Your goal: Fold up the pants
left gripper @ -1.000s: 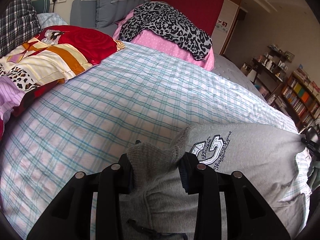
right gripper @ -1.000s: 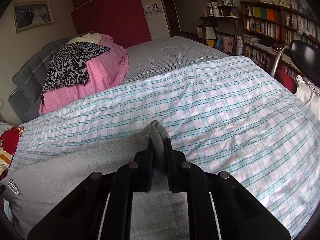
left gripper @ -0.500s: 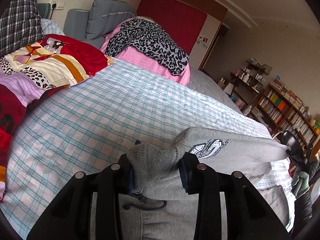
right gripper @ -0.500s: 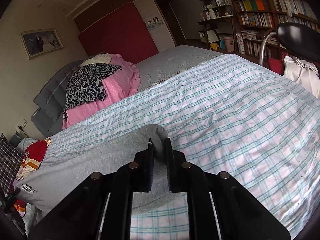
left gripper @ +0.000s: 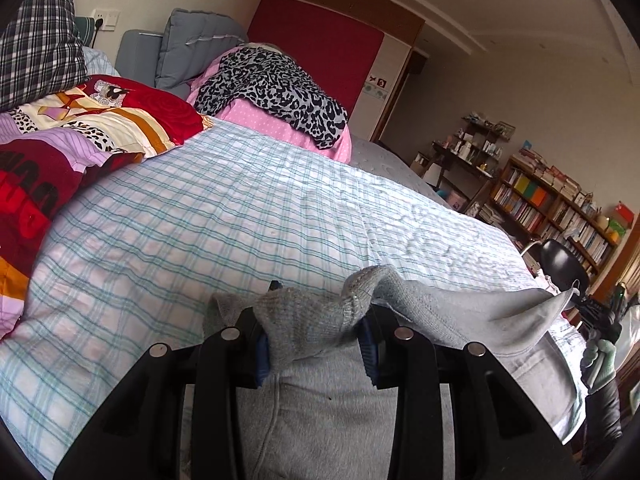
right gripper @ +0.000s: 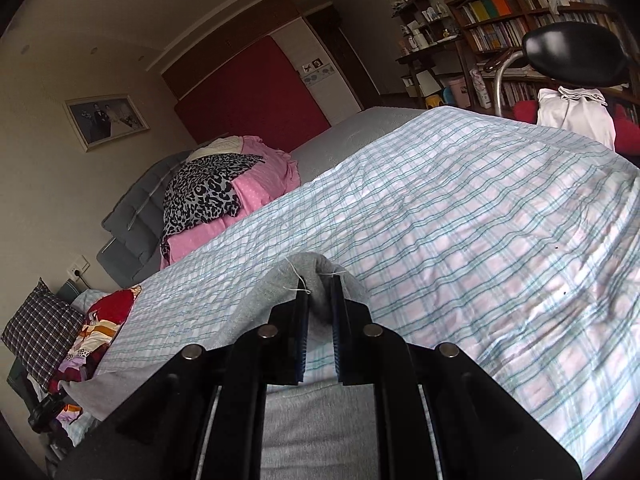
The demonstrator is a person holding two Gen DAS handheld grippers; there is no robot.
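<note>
— What covered the bed?
— A checked sheet (left gripper: 248, 216) in pale blue and pink, spread across most of it. A grey mattress cover (right gripper: 360, 128) showed bare at the far side.
— And at the far end?
— A pink pillow (left gripper: 276, 124) with a leopard-print cloth (left gripper: 272, 88) draped over it, in front of a red panel (left gripper: 320, 52) on the wall. Left of that lay a red patterned quilt (left gripper: 100, 120) and a dark plaid cushion (left gripper: 38, 36).
— Anything on the right?
— A bookshelf (right gripper: 532, 4) packed with books, and a black chair (right gripper: 576, 56) near the bed's edge. A framed photo (right gripper: 105, 119) hung on the left wall.
</note>
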